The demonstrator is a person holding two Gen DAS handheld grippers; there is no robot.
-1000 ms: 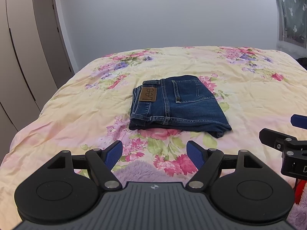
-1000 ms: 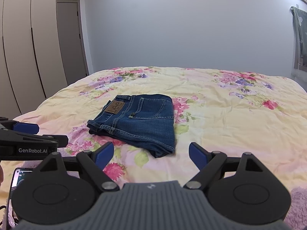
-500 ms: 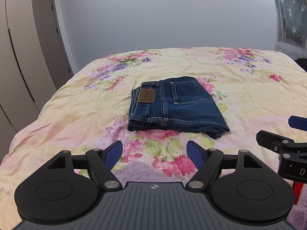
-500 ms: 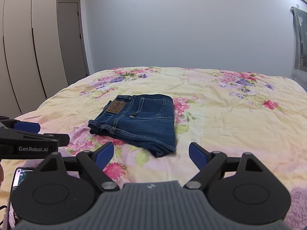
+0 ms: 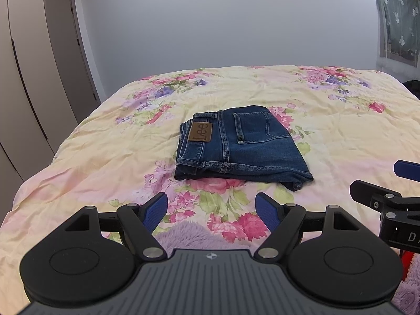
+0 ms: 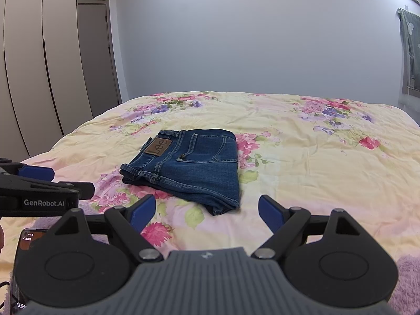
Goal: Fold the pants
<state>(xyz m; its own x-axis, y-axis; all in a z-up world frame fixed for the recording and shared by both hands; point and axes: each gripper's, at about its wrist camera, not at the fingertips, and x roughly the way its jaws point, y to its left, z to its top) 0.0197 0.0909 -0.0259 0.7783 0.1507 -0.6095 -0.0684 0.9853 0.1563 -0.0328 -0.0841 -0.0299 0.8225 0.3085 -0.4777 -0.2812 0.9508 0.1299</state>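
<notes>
Dark blue jeans point(image 5: 241, 144) lie folded into a compact rectangle on the floral bedspread point(image 5: 105, 157), brown Lee patch point(image 5: 201, 131) facing up. They also show in the right wrist view point(image 6: 191, 165). My left gripper point(image 5: 211, 210) is open and empty, hovering near the bed's front edge, short of the jeans. My right gripper point(image 6: 207, 211) is open and empty, also short of the jeans. Each gripper shows at the edge of the other's view: the right one point(image 5: 388, 197), the left one point(image 6: 39, 186).
A purple fuzzy blanket point(image 5: 189, 236) lies at the bed's near edge. A phone point(image 6: 29, 239) lies at the lower left in the right wrist view. Wardrobe doors point(image 6: 31, 78) and a door point(image 6: 97, 57) stand left; a curtain point(image 5: 396, 21) hangs right.
Both grippers have drawn back and lifted very slightly; the jeans sit a touch lower in the left view. The jeans have not moved on the bed.
</notes>
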